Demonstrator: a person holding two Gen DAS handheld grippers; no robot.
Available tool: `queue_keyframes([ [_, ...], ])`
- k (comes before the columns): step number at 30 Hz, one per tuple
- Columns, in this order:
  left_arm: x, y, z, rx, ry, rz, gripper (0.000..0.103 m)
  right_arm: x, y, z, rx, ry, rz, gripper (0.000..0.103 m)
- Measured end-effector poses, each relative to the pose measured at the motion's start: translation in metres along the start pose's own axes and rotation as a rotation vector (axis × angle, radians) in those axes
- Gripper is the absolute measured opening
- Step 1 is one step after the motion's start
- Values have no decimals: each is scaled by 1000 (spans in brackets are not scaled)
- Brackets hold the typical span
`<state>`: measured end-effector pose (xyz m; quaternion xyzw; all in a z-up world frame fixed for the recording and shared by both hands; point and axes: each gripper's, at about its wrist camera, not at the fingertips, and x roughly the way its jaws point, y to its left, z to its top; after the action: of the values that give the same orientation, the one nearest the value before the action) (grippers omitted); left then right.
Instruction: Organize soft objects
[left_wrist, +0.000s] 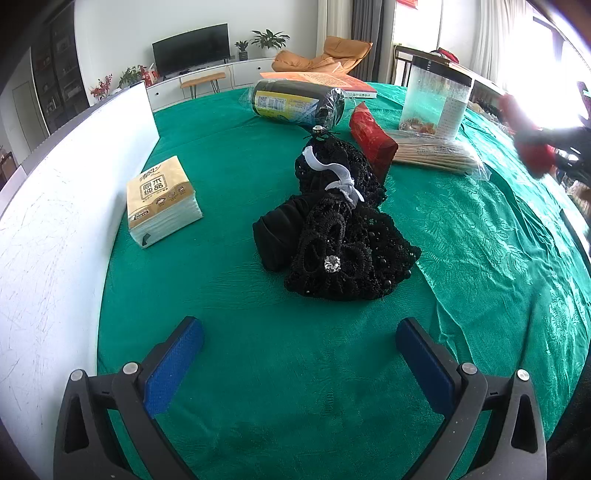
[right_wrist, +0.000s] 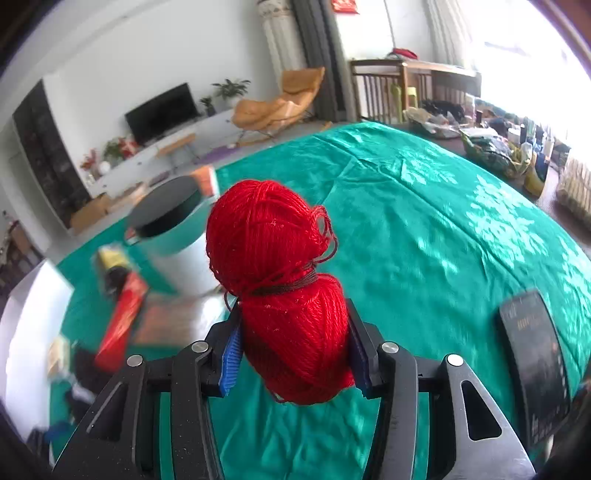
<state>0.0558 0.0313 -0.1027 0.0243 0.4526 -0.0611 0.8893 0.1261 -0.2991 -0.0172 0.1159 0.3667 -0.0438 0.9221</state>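
Tissues (left_wrist: 162, 203) in a soft pack sit far left on the green surface (left_wrist: 258, 350), next to a white board (left_wrist: 55, 221). In the middle lies a heap of black lace things (left_wrist: 343, 236) with a shiny stone on top. They look floppy and light, and I think the beads could snag, so I would pinch the thick folded part. My left claw (left_wrist: 299, 365) hangs just above the cloth in front of that heap, its blue pads wide apart with nothing in them. Further right are a red packet (left_wrist: 371, 138) and a clear jar (left_wrist: 436, 99). My right claw (right_wrist: 293, 350) is squeezed on a ball of red yarn (right_wrist: 284, 288), holding its lower half up off the surface. Yarn is squishy and light, and I think loose threads could slip out.
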Motion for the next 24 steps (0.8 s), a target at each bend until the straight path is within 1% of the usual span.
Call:
queue_keyframes([
  [2,0,0,0,0,0,0,103,30,-2,18,-8,19,-16,54],
  [3,0,0,0,0,0,0,103,46,-2,24,-14,49,-4,59],
  [4,0,0,0,0,0,0,103,59,-7,26,-13,90,2,60],
  [5,0,0,0,0,0,0,103,71,-10,24,-5,134,7,61],
  [6,0,0,0,0,0,0,103,79,-14,20,13,167,19,66],
  [8,0,0,0,0,0,0,103,74,-20,11,60,161,46,67],
  [11,0,0,0,0,0,0,103,38,-25,-10,124,82,58,67],
  [13,0,0,0,0,0,0,103,9,-23,-28,110,14,40,73],
  [14,0,0,0,0,0,0,103,2,-21,-35,96,-9,24,76],
  [16,0,0,0,0,0,0,103,-10,-12,-53,53,-33,-12,76],
  [17,0,0,0,0,0,0,103,-7,-12,-55,27,-14,-28,76],
  [18,0,0,0,0,0,0,103,-2,-7,-58,-3,35,-41,76],
  [19,0,0,0,0,0,0,103,5,-6,-53,-20,59,-52,76],
  [22,0,0,0,0,0,0,103,12,-7,-56,-57,89,-105,75],
  [24,0,0,0,0,0,0,103,15,-8,-58,-61,108,-117,75],
])
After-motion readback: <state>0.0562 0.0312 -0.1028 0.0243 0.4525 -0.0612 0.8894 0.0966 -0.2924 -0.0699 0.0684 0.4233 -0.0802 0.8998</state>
